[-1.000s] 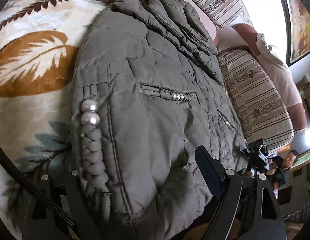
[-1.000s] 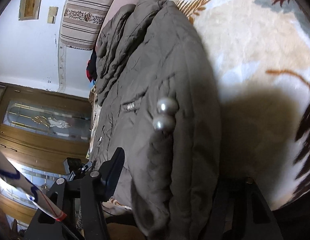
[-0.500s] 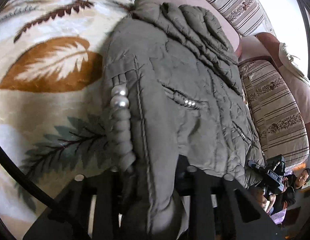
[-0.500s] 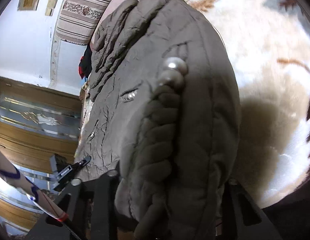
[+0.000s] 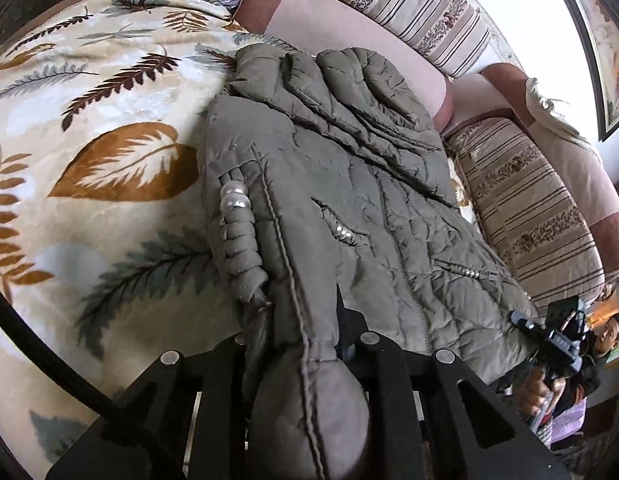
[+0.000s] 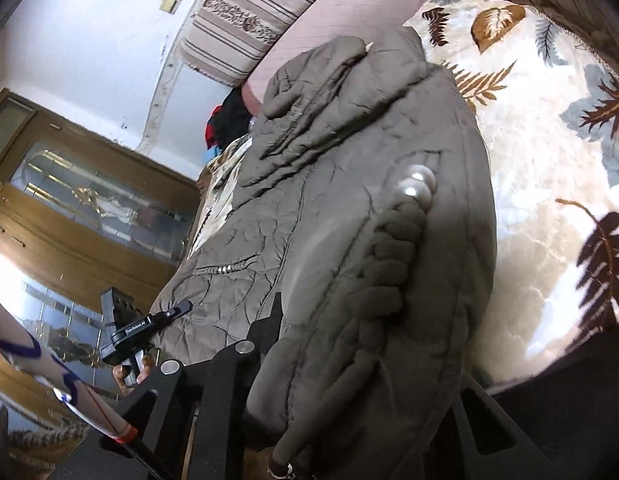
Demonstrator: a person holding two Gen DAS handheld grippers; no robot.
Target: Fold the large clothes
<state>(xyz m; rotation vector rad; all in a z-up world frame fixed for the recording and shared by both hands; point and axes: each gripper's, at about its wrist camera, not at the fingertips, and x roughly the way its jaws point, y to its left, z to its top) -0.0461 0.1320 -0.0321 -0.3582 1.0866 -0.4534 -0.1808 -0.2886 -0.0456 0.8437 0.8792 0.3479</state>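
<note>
Olive quilted jacket [image 5: 349, 184] lies on leaf-print blanket [image 5: 89, 152] over sofa. Long axis runs from grippers away toward sofa back; bunched hood [image 5: 349, 80] at far end against pink cushion [image 5: 341, 24], hem end nearest cameras. Braided trim with two pearl beads [image 5: 234, 197] along near side edge. Left gripper [image 5: 297, 344] clamped on hem fold, fabric bulging between fingers. Right gripper [image 6: 361, 344] clamped on hem too, cloth filling the gap. Striped cushion [image 5: 525, 208] beside jacket. Wooden door [image 6: 69, 216] off to side.

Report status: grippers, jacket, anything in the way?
Left gripper shut on jacket hem. Right gripper shut on same hem. Jacket spread on leaf blanket. No obstruction seen.
</note>
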